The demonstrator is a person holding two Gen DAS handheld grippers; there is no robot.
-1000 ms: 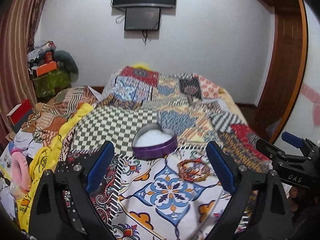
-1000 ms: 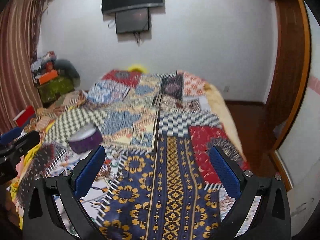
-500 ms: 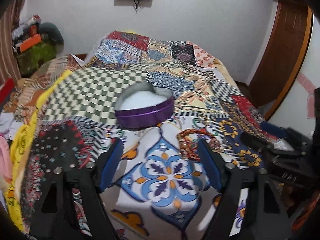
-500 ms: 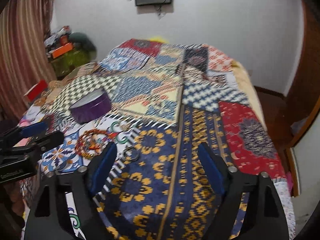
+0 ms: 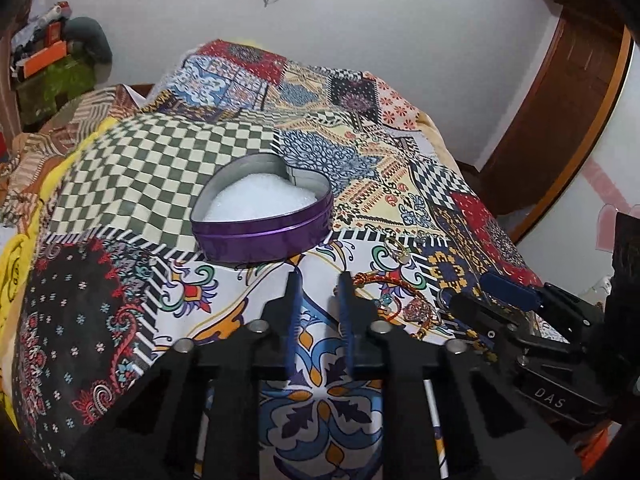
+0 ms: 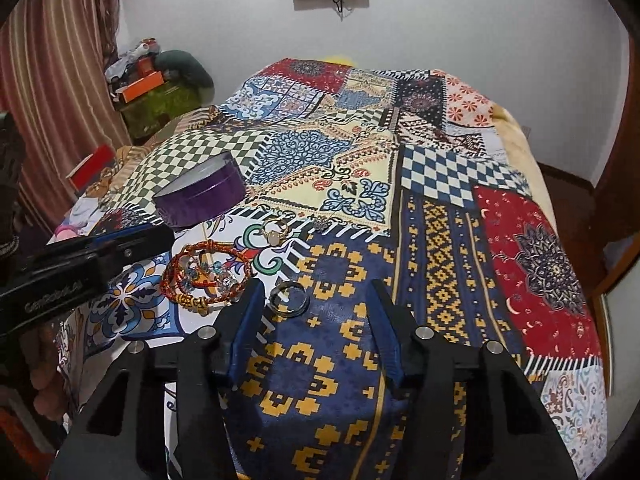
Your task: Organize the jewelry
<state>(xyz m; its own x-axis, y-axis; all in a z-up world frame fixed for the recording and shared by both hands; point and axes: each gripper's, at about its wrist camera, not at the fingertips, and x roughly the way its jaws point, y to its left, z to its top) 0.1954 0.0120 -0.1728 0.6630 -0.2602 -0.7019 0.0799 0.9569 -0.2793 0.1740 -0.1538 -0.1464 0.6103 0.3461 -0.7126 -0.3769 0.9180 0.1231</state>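
- Our left gripper (image 5: pixel 318 280): fingers narrowed to a small gap, holding nothing, low over the patchwork bedspread (image 5: pixel 160 168), just short of the purple heart tin (image 5: pixel 264 228).
- Our right gripper (image 6: pixel 318 300): jaws apart, empty.
- Silver ring (image 6: pixel 289 298) sits just inside its left finger; beaded bracelets (image 6: pixel 206 274) beside it; gold ring (image 6: pixel 276 232) farther out, near the tin.

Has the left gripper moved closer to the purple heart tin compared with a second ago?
Yes. The left gripper has come forward and down toward the purple heart tin, its fingers now much narrower apart, with nothing between them.
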